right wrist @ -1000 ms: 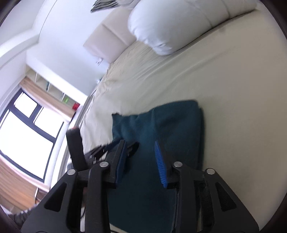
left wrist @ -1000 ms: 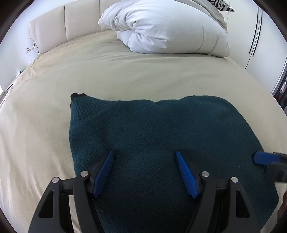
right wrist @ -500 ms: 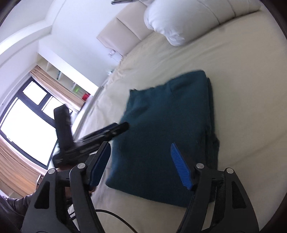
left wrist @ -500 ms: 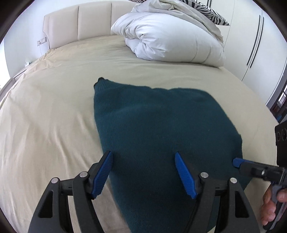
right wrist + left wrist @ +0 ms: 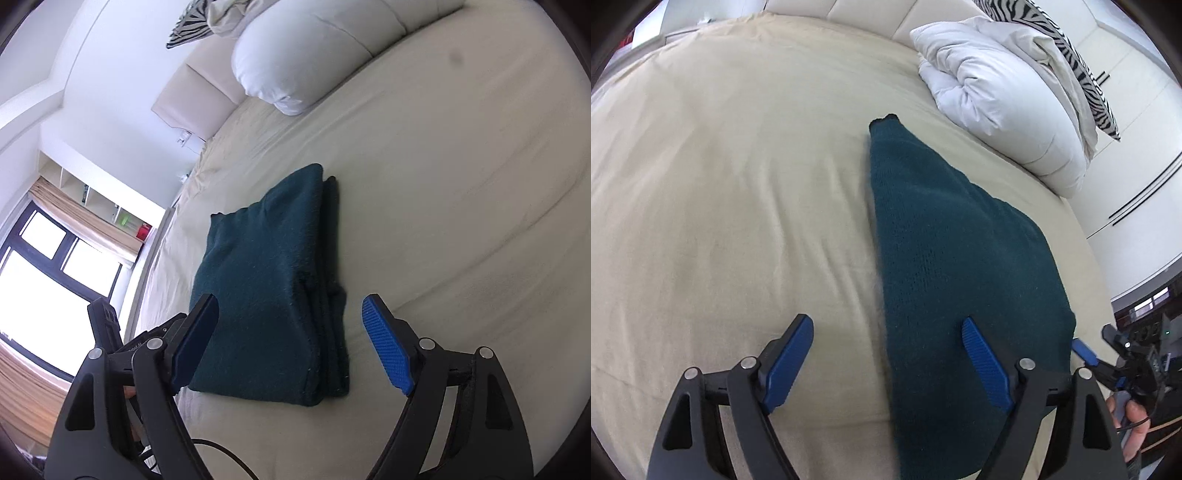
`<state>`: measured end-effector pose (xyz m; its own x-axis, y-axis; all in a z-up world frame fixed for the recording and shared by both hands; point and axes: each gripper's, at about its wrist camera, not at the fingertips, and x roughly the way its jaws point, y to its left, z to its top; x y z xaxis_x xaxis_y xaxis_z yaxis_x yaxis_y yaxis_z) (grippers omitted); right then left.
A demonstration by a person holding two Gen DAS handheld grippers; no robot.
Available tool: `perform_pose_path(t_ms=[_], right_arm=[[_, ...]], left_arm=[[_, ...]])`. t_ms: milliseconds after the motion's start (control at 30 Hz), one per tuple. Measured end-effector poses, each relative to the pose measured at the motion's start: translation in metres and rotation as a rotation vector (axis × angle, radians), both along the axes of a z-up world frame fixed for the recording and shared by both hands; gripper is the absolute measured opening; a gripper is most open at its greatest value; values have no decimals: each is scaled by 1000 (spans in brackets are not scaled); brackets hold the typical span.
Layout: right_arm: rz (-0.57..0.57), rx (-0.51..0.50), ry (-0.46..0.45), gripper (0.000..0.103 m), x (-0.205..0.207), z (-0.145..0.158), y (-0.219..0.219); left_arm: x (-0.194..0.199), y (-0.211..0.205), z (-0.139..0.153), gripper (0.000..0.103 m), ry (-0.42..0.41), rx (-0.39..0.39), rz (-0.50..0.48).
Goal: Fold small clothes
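Both tools (image 5: pixel 886 354) (image 5: pixel 288 325) opening, empty, over folded teal sweater (image 5: pixel 266 295) near duvet (image 5: pixel 997 107)

bare sheet (image 5: pixel 720 192) left, duvet (image 5: pixel 1004 110) beyond

The folded sweater (image 5: pixel 273 280) lies mid-bed (image 5: pixel 461 184), the duvet (image 5: pixel 1004 114) heaped behind it by the headboard (image 5: pixel 192 99).

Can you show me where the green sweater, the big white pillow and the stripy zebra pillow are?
green sweater (image 5: pixel 273 280), right wrist view, middle of its folded top.
big white pillow (image 5: pixel 1004 110), left wrist view, its puffy middle.
stripy zebra pillow (image 5: pixel 1082 70), left wrist view, its striped edge.
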<state>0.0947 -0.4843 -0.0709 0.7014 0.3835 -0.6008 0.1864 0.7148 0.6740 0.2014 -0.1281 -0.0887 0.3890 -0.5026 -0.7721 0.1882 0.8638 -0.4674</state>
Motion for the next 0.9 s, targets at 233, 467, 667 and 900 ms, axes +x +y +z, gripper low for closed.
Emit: perform_pose_path(t_ms=[233,467,667,900], right_arm=[[33,184,92,75,45,-49,-18],[129,141,209,48,102,-52,-5],[108,-46,246,26,101,-39,24],[177,-277,146,23,57,31,98]], left_arm=[[19,-29,-4,89,44,-4,-72],[27,-54,-5,67,55,46,-115],[7,-49,17,40,16,92,-152],[-63,7,61,38,-97,141,-160]])
